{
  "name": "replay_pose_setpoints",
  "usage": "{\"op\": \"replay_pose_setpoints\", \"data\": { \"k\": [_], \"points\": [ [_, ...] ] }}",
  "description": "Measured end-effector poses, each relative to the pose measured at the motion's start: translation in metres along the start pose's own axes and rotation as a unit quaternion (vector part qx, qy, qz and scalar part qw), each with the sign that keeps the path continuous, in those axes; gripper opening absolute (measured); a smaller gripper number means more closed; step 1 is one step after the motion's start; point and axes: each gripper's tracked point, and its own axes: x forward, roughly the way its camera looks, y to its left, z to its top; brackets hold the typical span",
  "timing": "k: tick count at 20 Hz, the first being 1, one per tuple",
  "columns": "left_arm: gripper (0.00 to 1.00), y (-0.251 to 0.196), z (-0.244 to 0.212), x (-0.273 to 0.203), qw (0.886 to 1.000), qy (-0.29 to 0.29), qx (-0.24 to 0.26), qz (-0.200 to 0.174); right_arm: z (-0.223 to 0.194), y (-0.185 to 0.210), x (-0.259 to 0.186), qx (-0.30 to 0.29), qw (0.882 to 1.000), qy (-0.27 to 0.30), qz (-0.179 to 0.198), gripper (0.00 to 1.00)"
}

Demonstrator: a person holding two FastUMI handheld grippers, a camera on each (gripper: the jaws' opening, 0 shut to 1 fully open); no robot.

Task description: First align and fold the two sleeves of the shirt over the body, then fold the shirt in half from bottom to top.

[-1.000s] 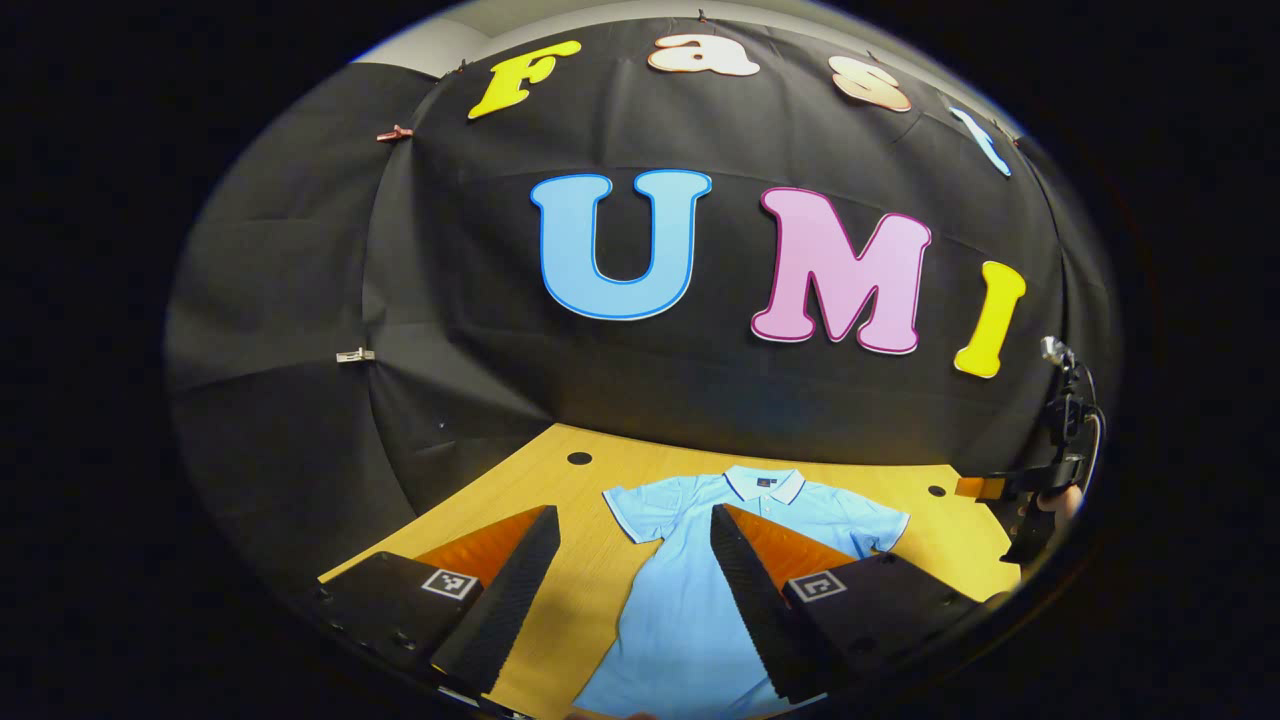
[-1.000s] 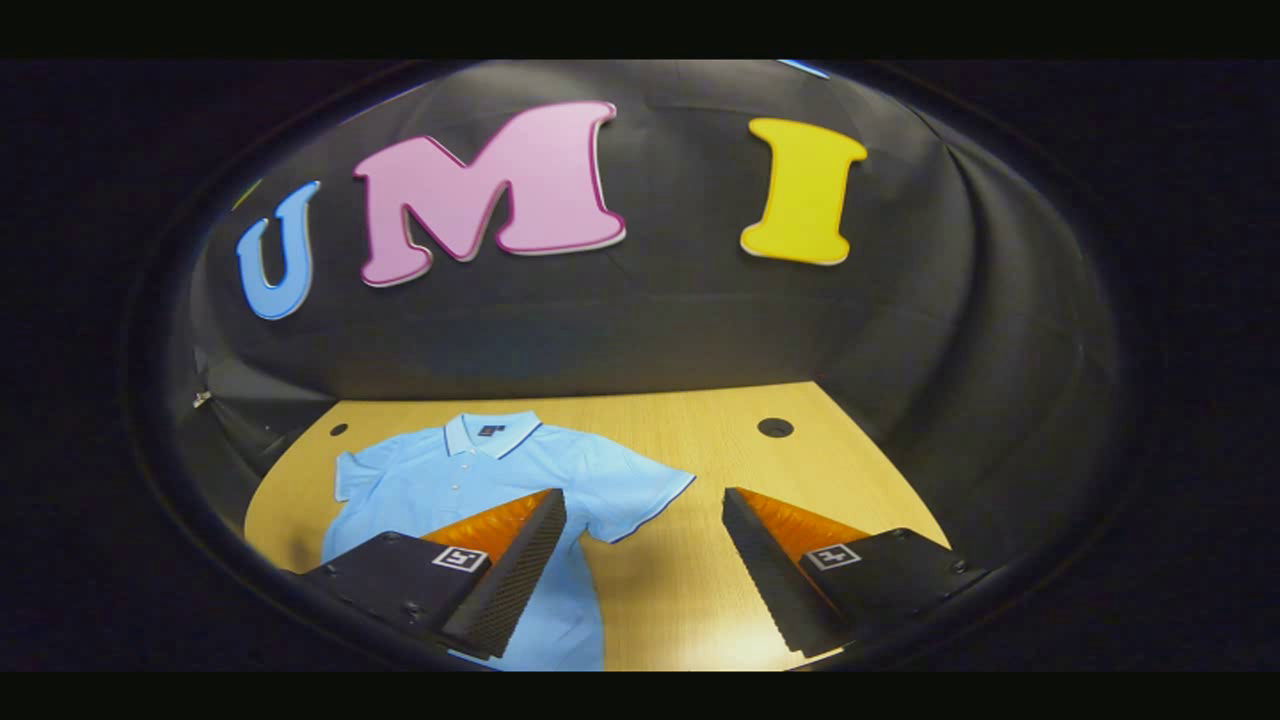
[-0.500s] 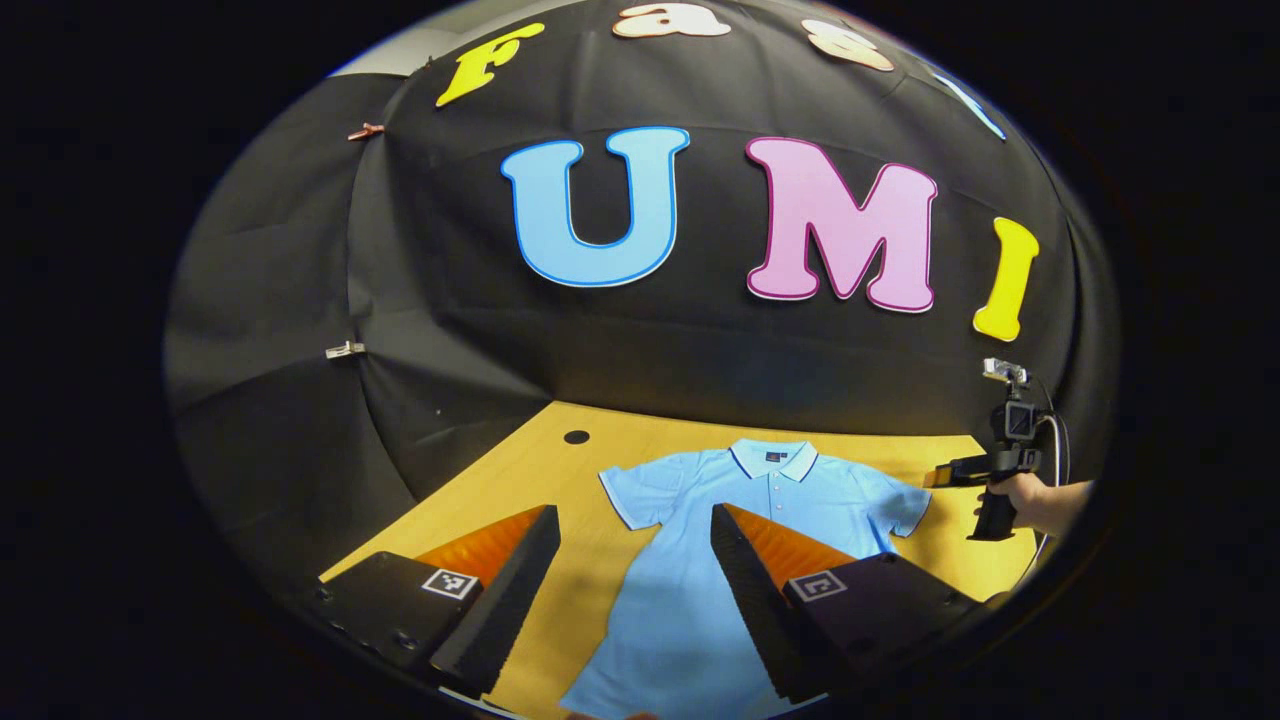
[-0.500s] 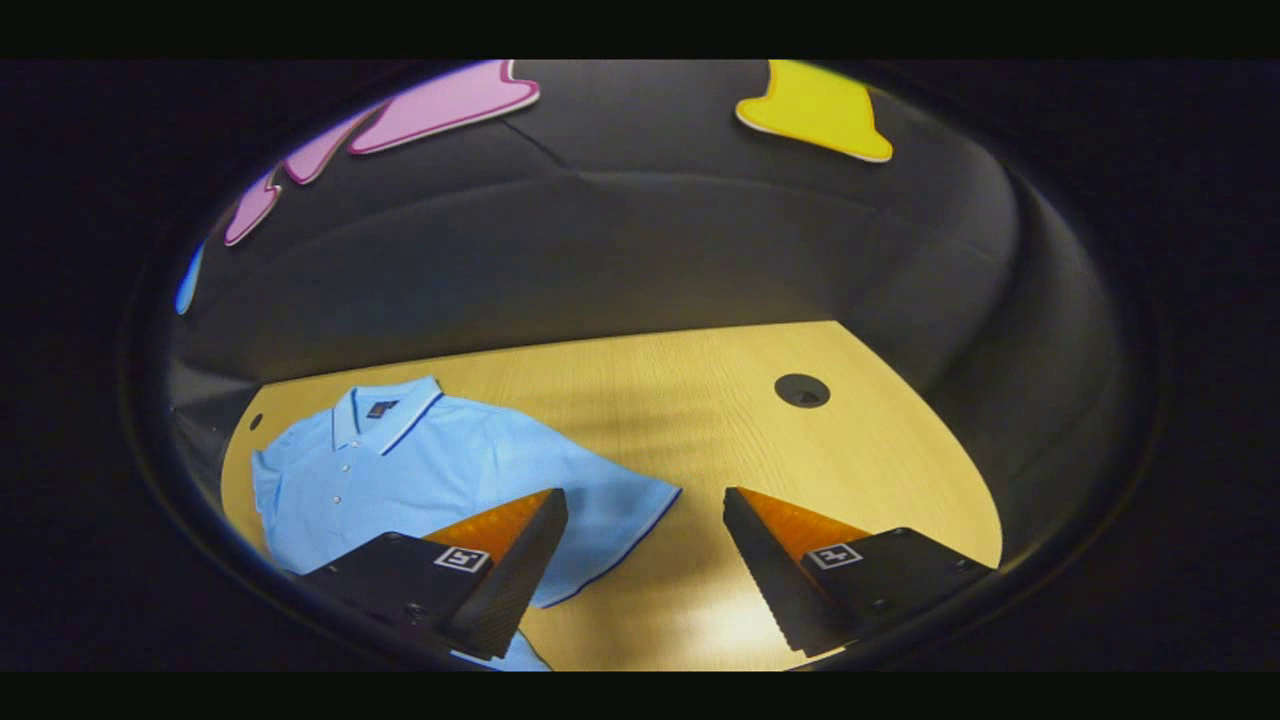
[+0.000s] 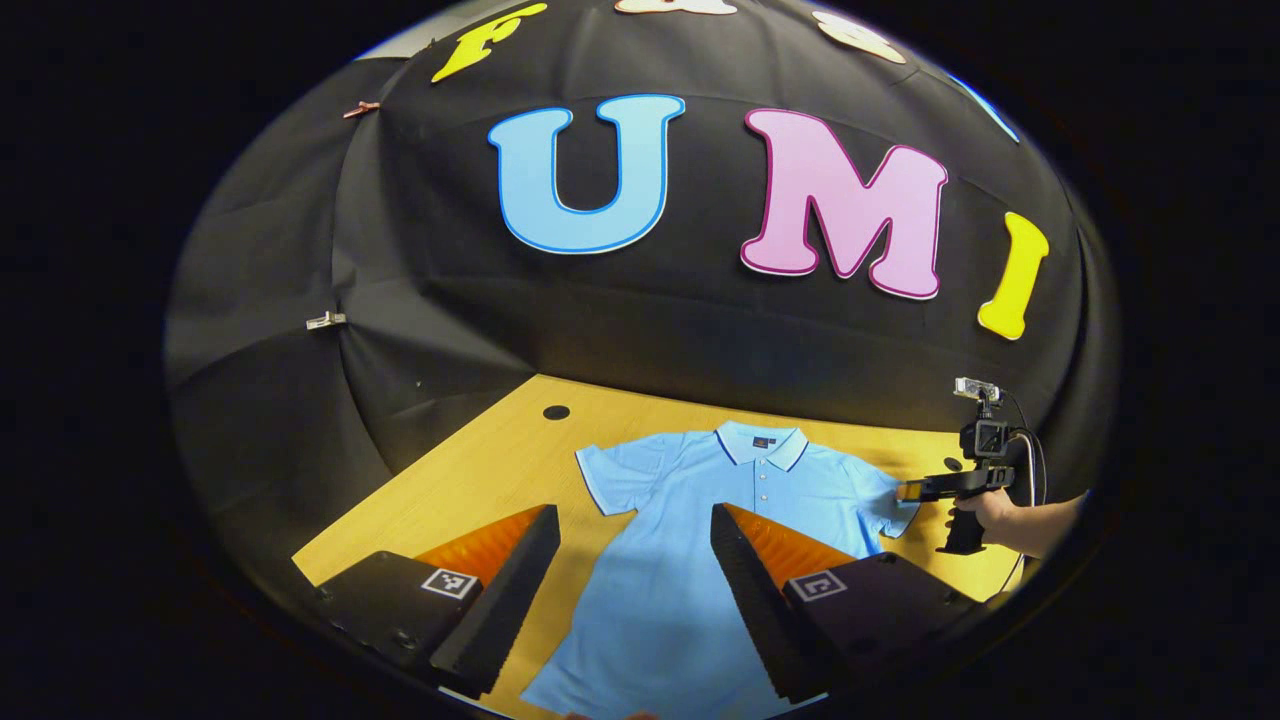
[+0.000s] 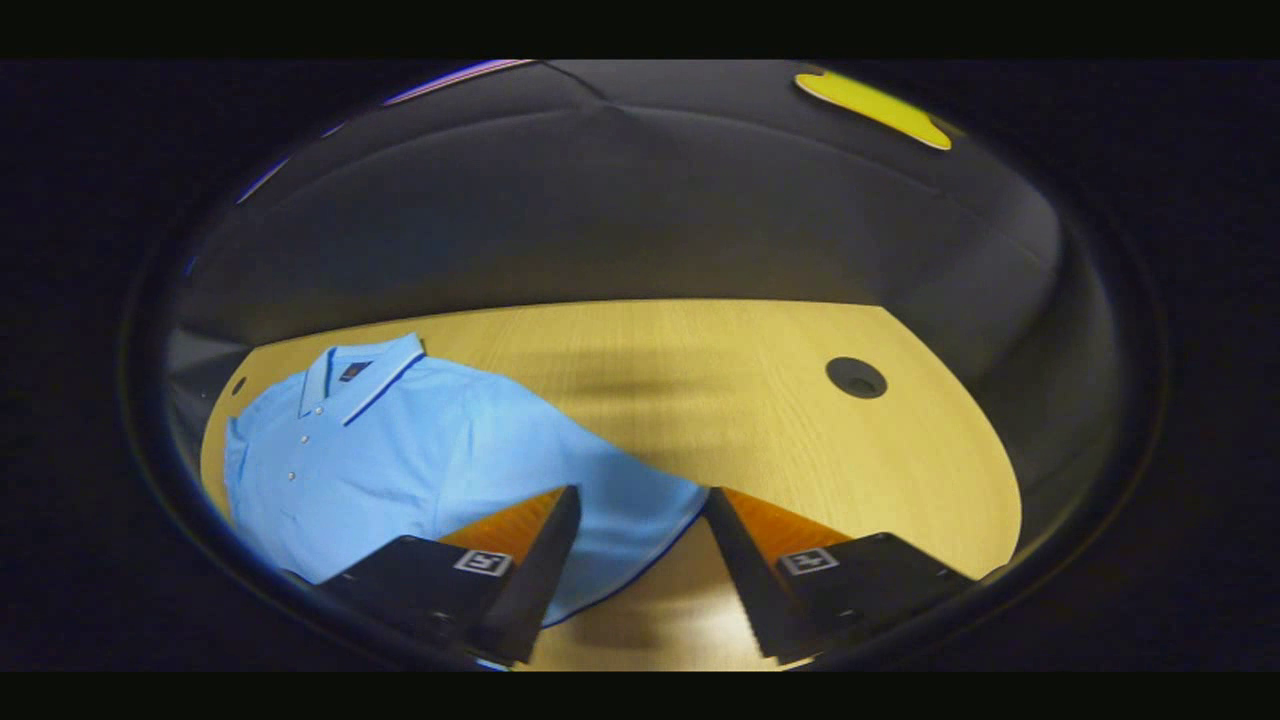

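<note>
Shirt (image 5: pixel 690 520) flat on the surface (image 6: pixel 800 420), collar far side. Right hand-held gripper (image 6: pixel 635 520) spread at its sleeve (image 6: pixel 640 500), likely to pinch it. Left hand-held gripper (image 5: pixel 635 560) spread above the body.

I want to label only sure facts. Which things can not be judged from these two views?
- Shirt hem: left gripper view, cut off by the lower edge and the left gripper.
- Right gripper touching the sleeve or above it: cannot tell.
- Collar label: too small.
- Sleeve on the other side: in the right gripper view, cut off at the edge.
</note>
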Motion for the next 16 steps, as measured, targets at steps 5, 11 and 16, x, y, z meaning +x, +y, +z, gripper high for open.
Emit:
{"op": "replay_pose_setpoints", "data": {
  "k": [5,11,16],
  "points": [
    [0.97,0.007,-0.009,-0.004,1.0,0.007,-0.004,0.008,0.001,0.017,0.005,-0.004,1.0,-0.006,0.007,0.24],
    [0.97,0.018,-0.024,-0.012,1.0,0.017,-0.007,0.022,0.002,0.01,0.001,0.024,1.0,0.011,-0.01,0.08],
    [0.97,0.024,-0.03,-0.013,0.999,0.021,-0.021,0.025,0.03,0.031,-0.026,-0.003,1.0,-0.018,-0.011,0.02]
  ]
}}
